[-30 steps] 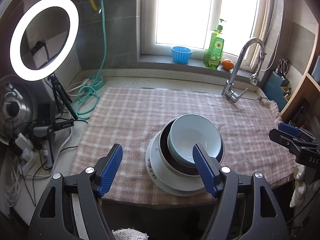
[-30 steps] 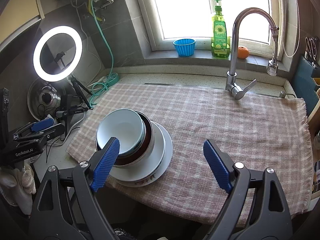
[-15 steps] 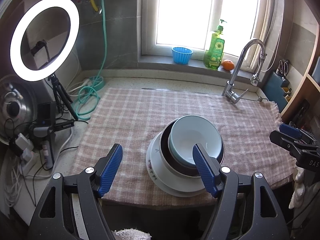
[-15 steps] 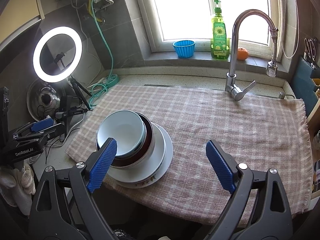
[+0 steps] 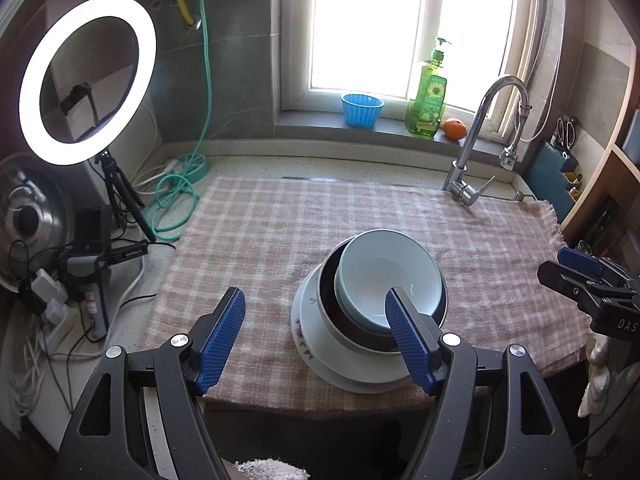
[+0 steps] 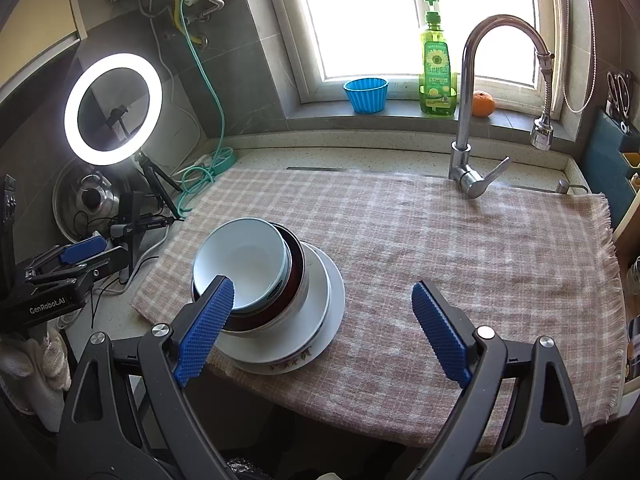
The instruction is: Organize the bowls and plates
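Pale-blue ceramic bowl [image 5: 386, 276], nested in a dark bowl [image 5: 332, 300] on white plates [image 5: 316, 344], sits between my wide, empty left gripper [image 5: 316, 338] and right gripper [image 6: 324, 330].

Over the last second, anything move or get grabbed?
Almost nothing. The right tool opened slightly wider; nothing is between its fingers. The left tool is as it was, open and empty. The pale blue bowl, dark bowl and plates sit stacked on the checked cloth, unmoved.

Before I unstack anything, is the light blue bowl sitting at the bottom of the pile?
No, the light blue bowl sits on top, nested in the dark bowl above the white plates.
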### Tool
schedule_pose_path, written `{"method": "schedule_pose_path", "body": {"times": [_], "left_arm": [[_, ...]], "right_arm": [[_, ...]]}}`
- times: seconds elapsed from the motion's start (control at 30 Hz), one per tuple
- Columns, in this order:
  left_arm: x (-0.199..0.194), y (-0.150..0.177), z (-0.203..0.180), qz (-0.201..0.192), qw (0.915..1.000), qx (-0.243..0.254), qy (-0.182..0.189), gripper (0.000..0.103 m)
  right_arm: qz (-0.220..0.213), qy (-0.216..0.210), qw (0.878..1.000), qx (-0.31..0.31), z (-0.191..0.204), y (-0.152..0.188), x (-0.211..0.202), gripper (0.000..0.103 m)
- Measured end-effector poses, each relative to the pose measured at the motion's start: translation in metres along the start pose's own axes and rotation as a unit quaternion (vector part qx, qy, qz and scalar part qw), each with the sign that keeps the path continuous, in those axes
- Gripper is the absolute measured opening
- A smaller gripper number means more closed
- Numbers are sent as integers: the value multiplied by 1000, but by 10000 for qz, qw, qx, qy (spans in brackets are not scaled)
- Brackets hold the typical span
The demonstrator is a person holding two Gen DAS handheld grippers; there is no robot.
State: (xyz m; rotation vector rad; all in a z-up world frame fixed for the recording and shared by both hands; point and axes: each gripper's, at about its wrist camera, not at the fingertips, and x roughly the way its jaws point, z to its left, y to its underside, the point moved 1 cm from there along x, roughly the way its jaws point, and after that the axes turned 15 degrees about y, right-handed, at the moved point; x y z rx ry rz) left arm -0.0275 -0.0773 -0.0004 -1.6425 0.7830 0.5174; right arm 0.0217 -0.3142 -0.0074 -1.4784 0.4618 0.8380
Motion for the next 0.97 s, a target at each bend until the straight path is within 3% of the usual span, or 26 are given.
{"method": "schedule_pose_path", "body": {"times": [0.97], "left_arm": [[1,-1,6,-41,10000,-33,-24,73]], "right_arm": [[29,98,9999,-24,2,1,4,93]]}}
